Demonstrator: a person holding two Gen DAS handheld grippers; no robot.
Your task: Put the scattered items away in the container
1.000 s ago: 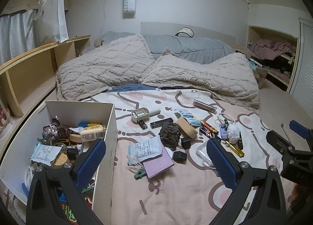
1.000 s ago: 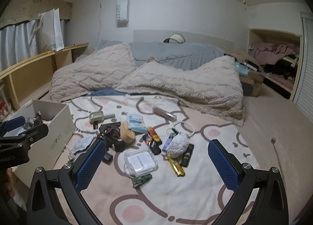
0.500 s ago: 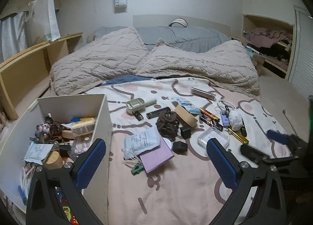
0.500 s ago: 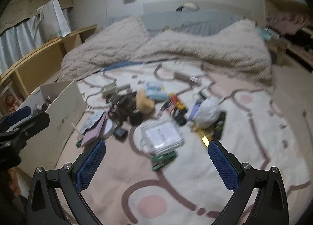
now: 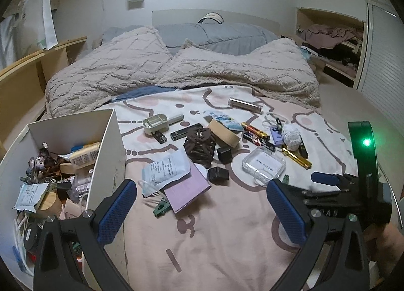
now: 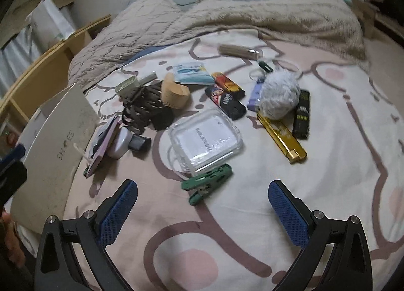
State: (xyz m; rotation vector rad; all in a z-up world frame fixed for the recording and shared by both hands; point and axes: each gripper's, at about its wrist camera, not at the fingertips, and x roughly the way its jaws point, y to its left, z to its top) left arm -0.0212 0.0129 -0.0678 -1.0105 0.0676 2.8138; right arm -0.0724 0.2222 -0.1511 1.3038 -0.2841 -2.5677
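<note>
A white shoe box stands at the bed's left and holds several small items; it also shows in the right wrist view. Scattered items lie on the pink sheet: a clear plastic case, a green clip, a gold lighter, a fluffy grey ball, a brown hair claw, a pink notebook. My right gripper is open and empty, low over the sheet just in front of the green clip. My left gripper is open and empty beside the box.
A beige fluffy blanket and grey duvet cover the far half of the bed. A wooden shelf runs along the left wall. An open closet is at the right. The right gripper shows in the left wrist view.
My right gripper has moved forward and down toward the items, closing in on the green clip and clear case. My left gripper has shifted slightly; both stay open.
</note>
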